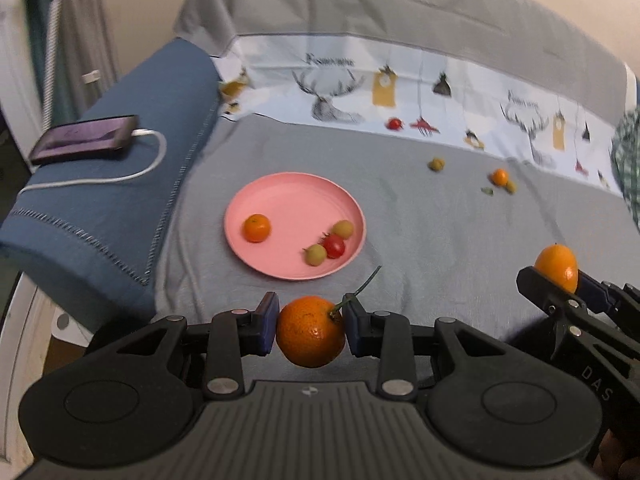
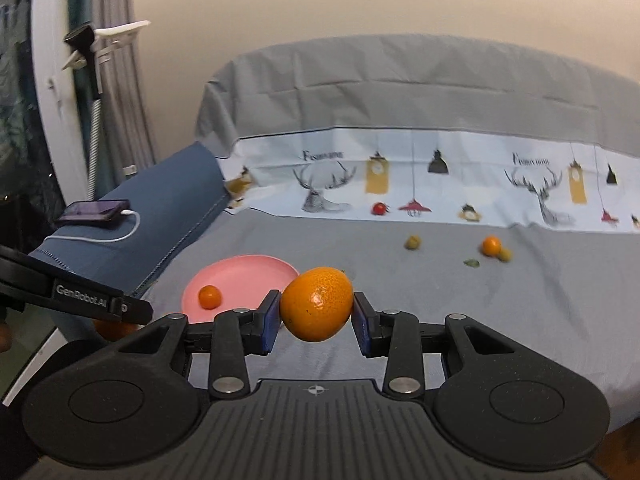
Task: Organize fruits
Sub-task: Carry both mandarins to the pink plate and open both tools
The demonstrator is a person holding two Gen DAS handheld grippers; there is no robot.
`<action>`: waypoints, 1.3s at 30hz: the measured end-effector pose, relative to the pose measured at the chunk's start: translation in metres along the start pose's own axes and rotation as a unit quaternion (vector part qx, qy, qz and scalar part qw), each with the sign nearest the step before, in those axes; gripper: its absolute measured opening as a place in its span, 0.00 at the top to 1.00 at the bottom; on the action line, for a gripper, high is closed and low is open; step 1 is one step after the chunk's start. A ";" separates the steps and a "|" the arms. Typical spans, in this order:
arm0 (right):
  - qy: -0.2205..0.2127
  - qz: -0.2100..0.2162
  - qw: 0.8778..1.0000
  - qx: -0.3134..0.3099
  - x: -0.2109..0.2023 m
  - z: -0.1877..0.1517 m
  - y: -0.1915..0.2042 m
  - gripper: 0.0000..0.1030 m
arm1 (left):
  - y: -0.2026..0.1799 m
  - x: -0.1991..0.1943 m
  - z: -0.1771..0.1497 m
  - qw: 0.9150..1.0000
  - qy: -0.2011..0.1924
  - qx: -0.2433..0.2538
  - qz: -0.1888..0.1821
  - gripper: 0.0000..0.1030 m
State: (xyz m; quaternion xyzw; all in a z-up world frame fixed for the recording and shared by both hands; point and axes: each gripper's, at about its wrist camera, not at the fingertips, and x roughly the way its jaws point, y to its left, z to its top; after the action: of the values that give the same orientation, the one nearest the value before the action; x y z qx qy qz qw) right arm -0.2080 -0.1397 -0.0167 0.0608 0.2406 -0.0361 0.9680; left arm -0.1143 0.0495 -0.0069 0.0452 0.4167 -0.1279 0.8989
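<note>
My left gripper (image 1: 311,330) is shut on a stemmed orange (image 1: 310,334), held above the bed just in front of the pink plate (image 1: 288,196). The plate holds a small orange (image 1: 257,227), a red tomato (image 1: 334,245) and two green fruits (image 1: 315,255). My right gripper (image 2: 316,314) is shut on a smooth orange (image 2: 316,304); that fruit also shows at the right edge of the left wrist view, the smooth orange (image 1: 557,265). Loose on the grey sheet farther back lie a red tomato (image 2: 379,208), a green fruit (image 2: 412,242) and a small orange (image 2: 491,245) beside another green fruit (image 2: 505,255).
A blue folded blanket (image 1: 132,184) lies left of the plate with a phone (image 1: 86,137) and white cable on it. A patterned white sheet (image 1: 400,88) and grey cover rise behind. Checked cloth (image 1: 626,160) sits at far right. A white frame and curtain stand at left.
</note>
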 end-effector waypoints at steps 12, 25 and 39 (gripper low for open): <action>-0.008 0.010 0.998 -0.062 -0.015 0.001 0.034 0.62 | 0.027 -0.035 -0.013 0.998 -0.046 -0.039 0.006 0.63; 0.014 0.002 0.998 -0.062 -0.006 -0.003 0.032 0.62 | 0.032 -0.022 -0.015 0.998 -0.036 -0.045 -0.003 0.63; 0.039 -0.005 0.997 -0.067 0.013 -0.003 0.030 0.62 | 0.039 -0.001 -0.008 0.999 -0.016 -0.051 -0.007 0.63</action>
State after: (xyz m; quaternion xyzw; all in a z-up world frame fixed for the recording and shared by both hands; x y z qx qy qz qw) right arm -0.1948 -0.1097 -0.0223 -0.0040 0.2801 -0.0222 0.9597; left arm -0.1103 0.0883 -0.0123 -0.0060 0.4085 -0.1135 0.9057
